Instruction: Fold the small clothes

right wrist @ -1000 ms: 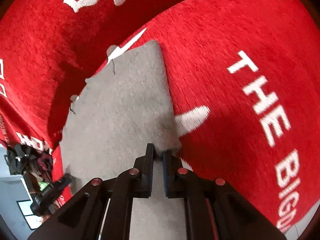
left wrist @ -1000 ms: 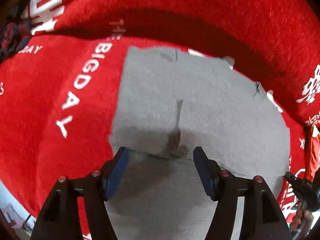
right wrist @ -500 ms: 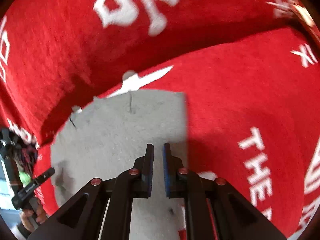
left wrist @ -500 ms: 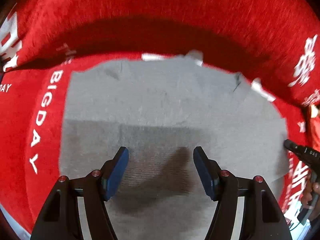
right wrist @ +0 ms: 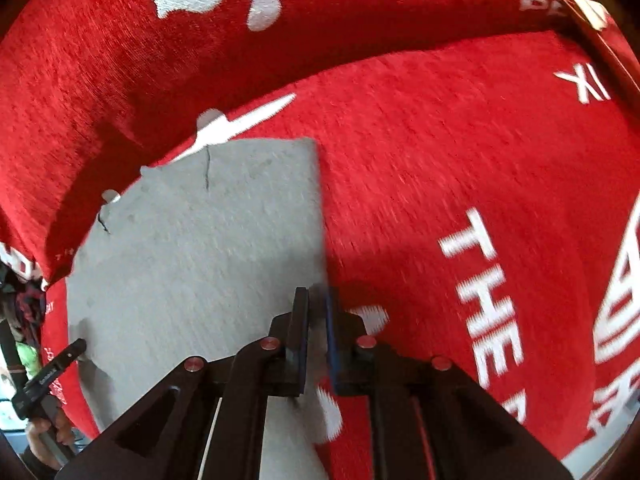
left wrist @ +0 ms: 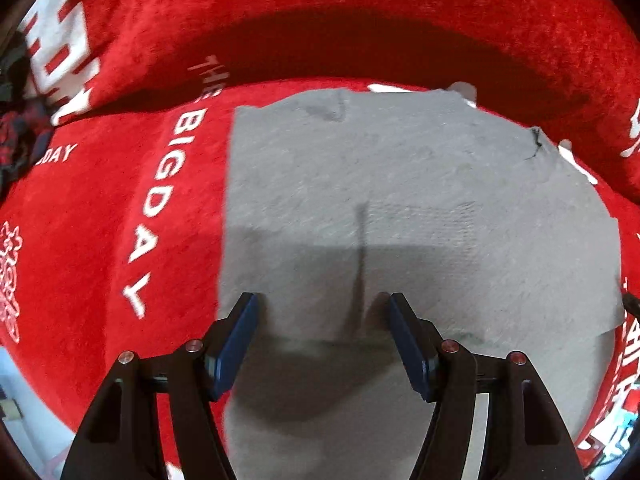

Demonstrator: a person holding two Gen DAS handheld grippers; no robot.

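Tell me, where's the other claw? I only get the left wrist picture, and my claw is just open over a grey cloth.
Observer: The right claw is pinched shut on the side edge of the grey cloth, near its lower corner.
Operator: Can you see my claw from over there?
Observer: Yes. The left claw pokes in at the opposite side of the cloth, and a hand grips its handle.
Operator: What's next to the right claw?
Observer: Bare red blanket, with the white word THE printed close by.

Plain grey garment [left wrist: 400,200], red cloth [left wrist: 100,220] with white lettering
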